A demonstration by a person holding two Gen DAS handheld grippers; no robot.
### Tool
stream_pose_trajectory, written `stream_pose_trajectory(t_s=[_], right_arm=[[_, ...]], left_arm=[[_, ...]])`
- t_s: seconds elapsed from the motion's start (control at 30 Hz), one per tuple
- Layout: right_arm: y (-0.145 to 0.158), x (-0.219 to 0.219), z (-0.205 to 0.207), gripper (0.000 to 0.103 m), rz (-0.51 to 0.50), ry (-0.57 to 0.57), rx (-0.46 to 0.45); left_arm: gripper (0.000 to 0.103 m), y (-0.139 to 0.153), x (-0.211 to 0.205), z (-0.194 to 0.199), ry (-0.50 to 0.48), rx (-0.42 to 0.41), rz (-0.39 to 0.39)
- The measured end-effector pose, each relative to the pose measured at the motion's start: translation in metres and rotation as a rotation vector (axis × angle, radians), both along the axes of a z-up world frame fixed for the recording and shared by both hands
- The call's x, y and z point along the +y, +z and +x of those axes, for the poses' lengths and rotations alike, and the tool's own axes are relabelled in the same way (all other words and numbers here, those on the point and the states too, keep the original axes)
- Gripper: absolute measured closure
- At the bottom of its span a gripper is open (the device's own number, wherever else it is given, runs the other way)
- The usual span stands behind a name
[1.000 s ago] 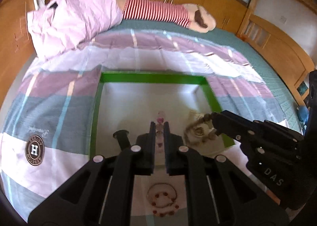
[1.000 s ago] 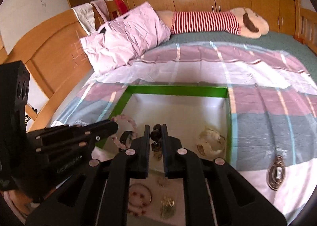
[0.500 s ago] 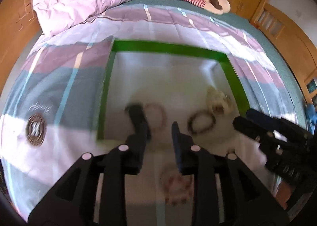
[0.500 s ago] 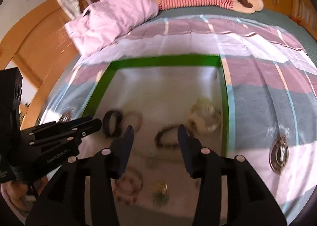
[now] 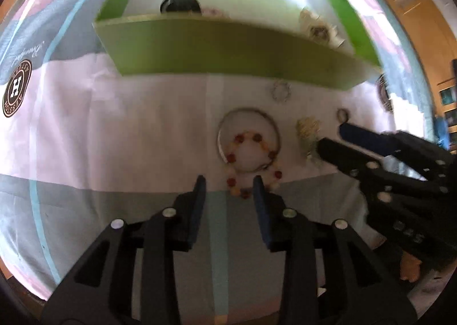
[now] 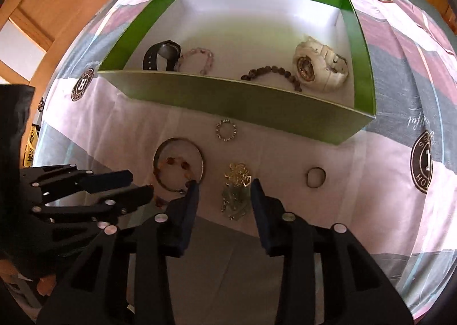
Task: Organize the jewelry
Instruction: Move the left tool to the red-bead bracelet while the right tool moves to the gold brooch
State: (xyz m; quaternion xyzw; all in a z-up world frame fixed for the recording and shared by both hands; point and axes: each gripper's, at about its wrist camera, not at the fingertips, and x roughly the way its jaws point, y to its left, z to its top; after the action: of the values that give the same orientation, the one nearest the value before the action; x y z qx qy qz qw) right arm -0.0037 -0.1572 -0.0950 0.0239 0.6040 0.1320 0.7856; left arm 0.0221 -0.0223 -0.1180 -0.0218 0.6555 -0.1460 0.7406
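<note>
With jaws that have just been closing yet stand apart and empty, the right gripper (image 6: 224, 186) points at the gold pendant (image 6: 237, 191) at lower centre, lengthwise between its fingertips, nearer than the open left gripper (image 6: 140, 183).

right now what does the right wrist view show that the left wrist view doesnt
Only the right wrist view: the pink bead bracelet and dark bead bracelet inside the green box, plus the right gripper open over the gold pendant necklace.

Only the left wrist view: the whole red and yellow bead bracelet, with the left gripper open just before it.

Both: the box, black watch, white watch, silver bangle, sparkly ring, plain ring, and patchwork bedspread.
</note>
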Motion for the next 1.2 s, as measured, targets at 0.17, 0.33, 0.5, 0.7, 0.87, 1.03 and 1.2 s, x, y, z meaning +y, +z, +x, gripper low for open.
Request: stream_pose_trajectory(t_s=[0.17, 0.33, 0.5, 0.7, 0.87, 1.03, 1.2], right_arm=[[-0.014, -0.002, 0.003, 0.065, -0.030, -0.004, 0.031], [-0.026, 0.002, 0.004, 0.065, -0.063, 0.004, 0.052], [-0.032, 0.008, 0.003, 0.065, -0.082, 0.015, 0.062], [-0.032, 0.007, 0.004, 0.077, -0.087, 0.003, 0.047], [-0.020, -0.007, 0.005, 0.079, -0.052, -0.028, 0.024], [-0.008, -0.022, 0.004, 0.092, -0.021, -0.072, -0.004], [-0.007, -0.034, 0.005, 0.092, 0.001, -0.101, -0.004]], left_arm=[[0.067, -0.012, -0.009, 0.000, -0.036, 0.006, 0.067], [0.064, -0.016, -0.020, 0.001, -0.056, -0.033, 0.135], [0.073, -0.015, -0.029, 0.000, -0.067, -0.066, 0.175], [0.094, -0.014, -0.023, 0.001, -0.026, -0.057, 0.141], [0.095, -0.001, -0.002, 0.008, 0.024, -0.068, 0.079], [0.095, 0.016, 0.012, 0.010, 0.047, -0.102, 0.009], [0.095, 0.021, 0.029, 0.017, 0.085, -0.115, -0.006]])
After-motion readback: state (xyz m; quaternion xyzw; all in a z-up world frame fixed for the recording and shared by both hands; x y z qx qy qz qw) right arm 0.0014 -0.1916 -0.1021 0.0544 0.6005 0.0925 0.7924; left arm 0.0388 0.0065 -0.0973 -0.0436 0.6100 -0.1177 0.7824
